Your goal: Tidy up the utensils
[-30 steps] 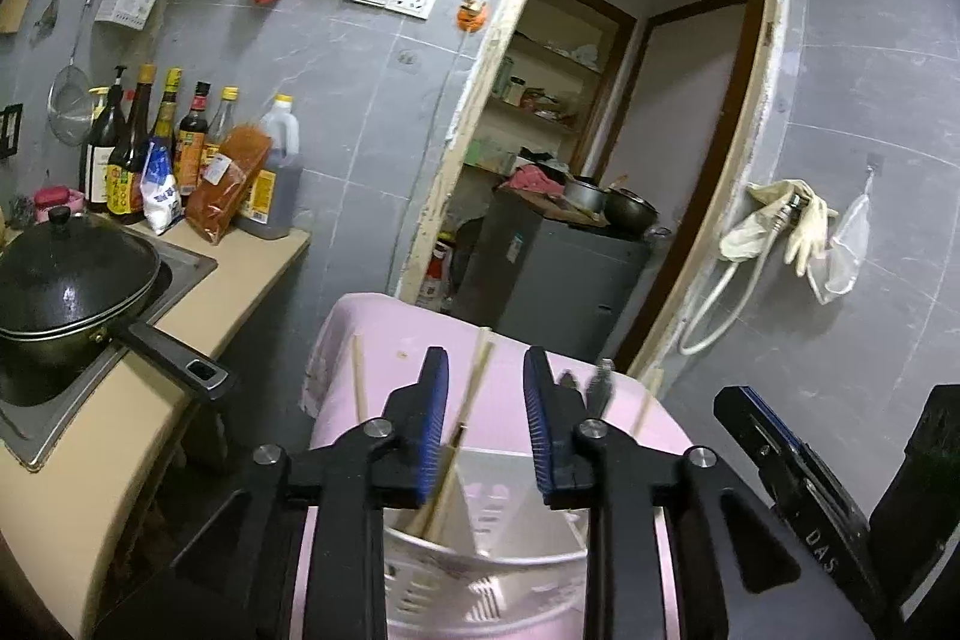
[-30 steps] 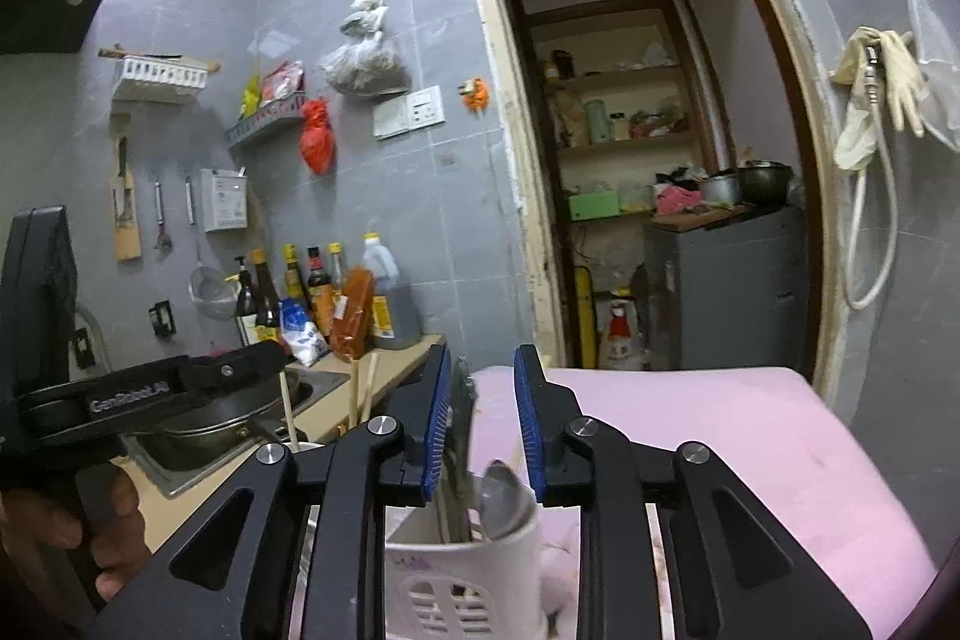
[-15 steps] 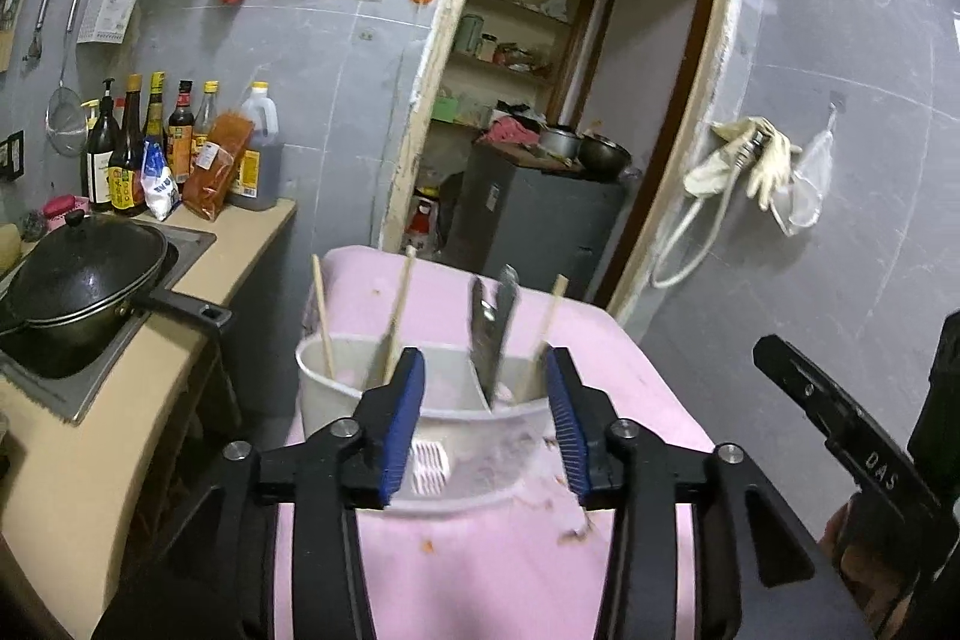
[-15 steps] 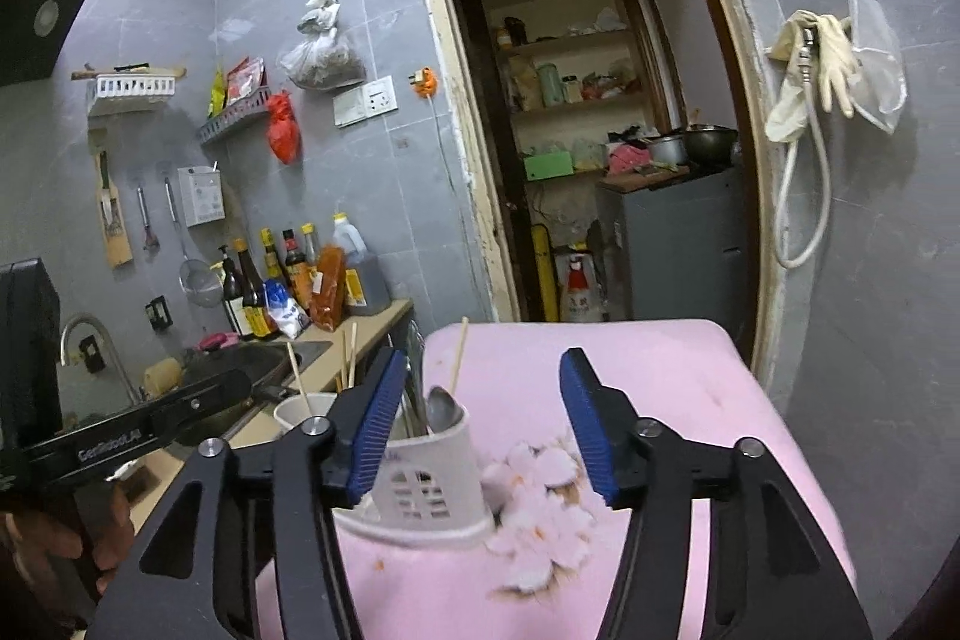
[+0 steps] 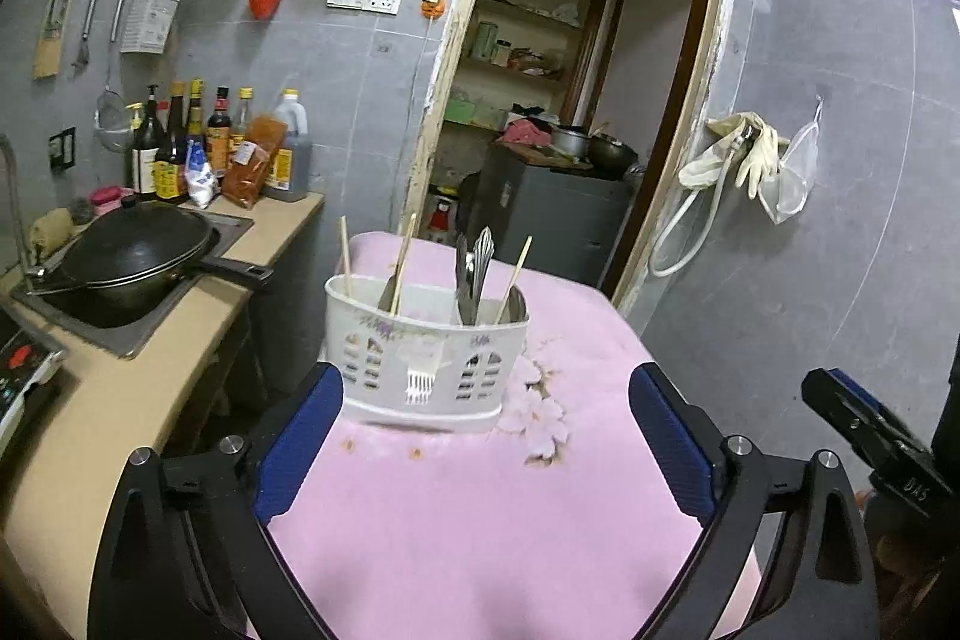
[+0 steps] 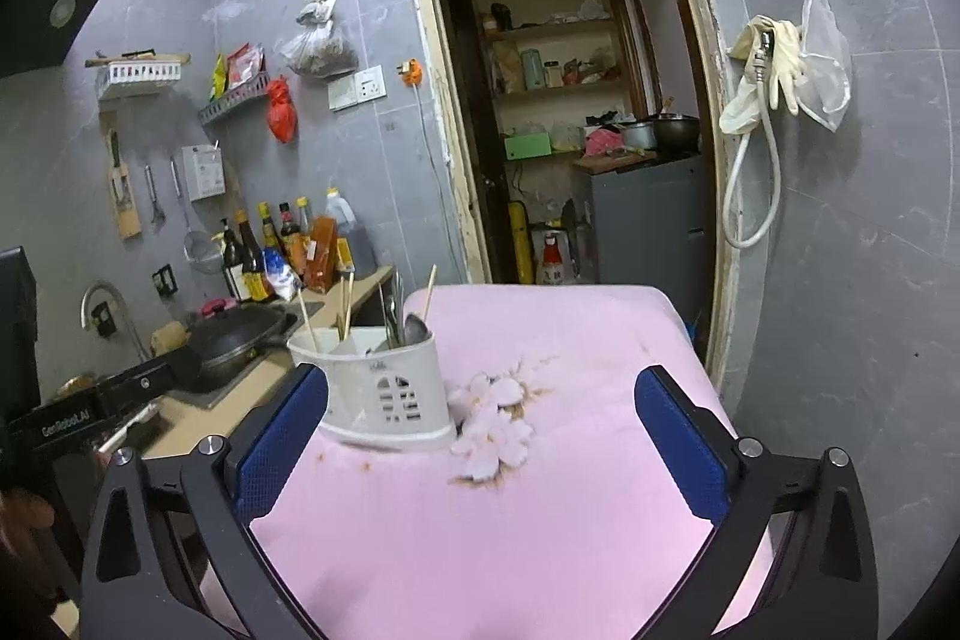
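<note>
A white plastic utensil holder [image 5: 420, 358] [image 6: 384, 388] stands on a table under a pink flowered cloth [image 5: 480, 520] [image 6: 540, 520]. Wooden chopsticks [image 5: 402, 256] [image 6: 345, 304] and metal spoons [image 5: 474, 268] [image 6: 408, 325] stand upright in its compartments. My left gripper [image 5: 483, 400] is drawn back on the near side of the holder. Its jaws are opening wide and nothing is between the blue pads [image 5: 300, 442]. My right gripper [image 6: 480, 388] is also back from the holder, to its right, jaws opening and empty.
A counter at the left carries a black lidded wok [image 5: 132, 250] and a row of sauce bottles [image 5: 210, 148]. Behind the table is an open doorway [image 5: 570, 130] with a grey cabinet. Rubber gloves and a hose [image 5: 738, 154] hang on the right wall.
Both grippers have drawn back from over the holder and their jaws have spread from nearly shut to wide. The holder, with the utensils in it, now stands well ahead of them.
</note>
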Motion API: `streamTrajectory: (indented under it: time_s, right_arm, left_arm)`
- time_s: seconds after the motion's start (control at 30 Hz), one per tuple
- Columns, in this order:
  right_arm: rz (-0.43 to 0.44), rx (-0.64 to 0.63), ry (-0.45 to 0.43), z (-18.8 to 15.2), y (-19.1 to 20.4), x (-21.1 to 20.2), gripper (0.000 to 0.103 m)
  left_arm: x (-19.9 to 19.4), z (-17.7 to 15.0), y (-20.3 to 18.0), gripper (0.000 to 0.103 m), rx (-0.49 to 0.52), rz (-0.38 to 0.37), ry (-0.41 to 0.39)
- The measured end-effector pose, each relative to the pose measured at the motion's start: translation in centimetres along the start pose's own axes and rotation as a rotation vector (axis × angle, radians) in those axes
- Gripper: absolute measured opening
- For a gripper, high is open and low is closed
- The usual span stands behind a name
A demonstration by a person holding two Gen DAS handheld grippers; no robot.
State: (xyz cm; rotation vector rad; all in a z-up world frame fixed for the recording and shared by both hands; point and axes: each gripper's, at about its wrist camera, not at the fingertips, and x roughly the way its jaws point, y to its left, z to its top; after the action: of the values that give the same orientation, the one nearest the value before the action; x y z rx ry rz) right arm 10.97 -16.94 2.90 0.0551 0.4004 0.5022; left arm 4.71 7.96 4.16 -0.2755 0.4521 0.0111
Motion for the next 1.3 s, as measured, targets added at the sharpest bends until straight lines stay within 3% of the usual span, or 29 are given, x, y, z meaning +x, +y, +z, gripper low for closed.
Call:
streamTrajectory:
  time_s: [0.47,1.3]
  right_arm:
    - [-0.021,0.023,0.052,-2.5,-1.4,-3.1,0.103]
    - [-0.002,0.004,0.056,-2.3,-1.4,-3.1,0.103]
  left_arm:
    - [-3.1,-3.7,-1.5,0.094,0.047,0.049,-0.008]
    - [-3.3,-4.1,-2.2,0.094,0.071,0.060,-0.014]
